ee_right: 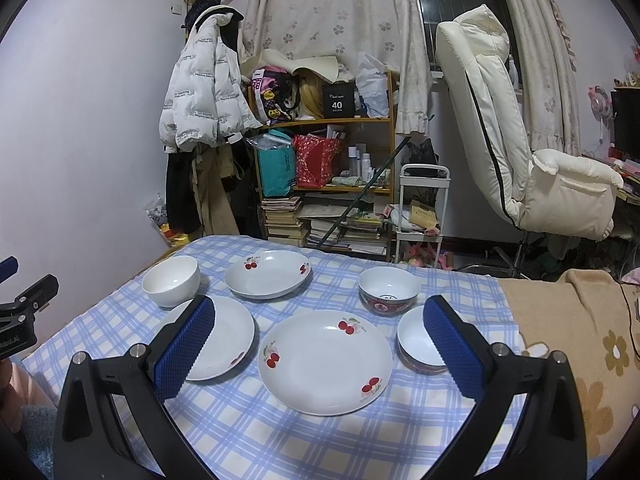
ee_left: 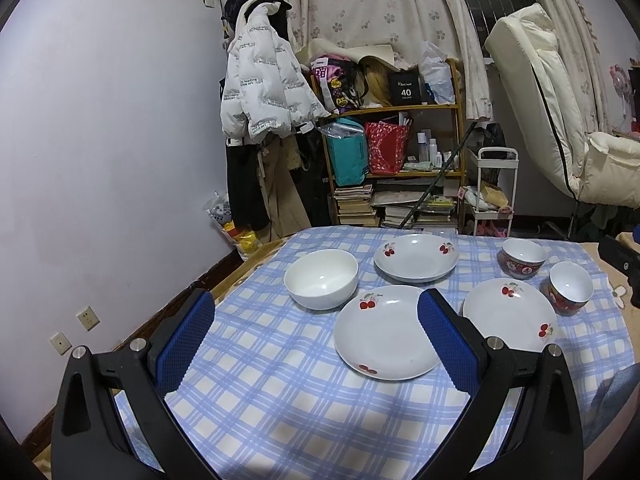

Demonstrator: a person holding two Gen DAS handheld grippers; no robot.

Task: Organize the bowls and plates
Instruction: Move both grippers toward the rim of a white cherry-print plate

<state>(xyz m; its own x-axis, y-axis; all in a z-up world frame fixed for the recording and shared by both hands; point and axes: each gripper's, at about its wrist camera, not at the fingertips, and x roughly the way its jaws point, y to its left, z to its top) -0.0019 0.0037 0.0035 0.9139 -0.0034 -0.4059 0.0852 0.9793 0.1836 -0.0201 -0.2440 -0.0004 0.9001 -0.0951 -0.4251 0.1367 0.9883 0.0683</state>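
Three white cherry-print plates lie on the blue checked tablecloth (ee_left: 280,400): a far one (ee_left: 416,258) (ee_right: 267,274), a left one (ee_left: 386,332) (ee_right: 228,336) and a right one (ee_left: 510,314) (ee_right: 325,362). A plain white bowl (ee_left: 321,279) (ee_right: 171,281) stands at the left. Two red-patterned bowls stand at the right, one farther (ee_left: 523,258) (ee_right: 389,290) and one nearer (ee_left: 570,288) (ee_right: 420,346). My left gripper (ee_left: 314,324) is open and empty above the cloth, near the left plate. My right gripper (ee_right: 320,328) is open and empty above the right plate.
A cluttered wooden shelf (ee_left: 394,148) with books, a coat rack with a white jacket (ee_left: 260,92), a small white cart (ee_left: 494,196) and a cream recliner (ee_right: 520,152) stand behind the table. A tan flowered blanket (ee_right: 580,320) lies to the right of the cloth.
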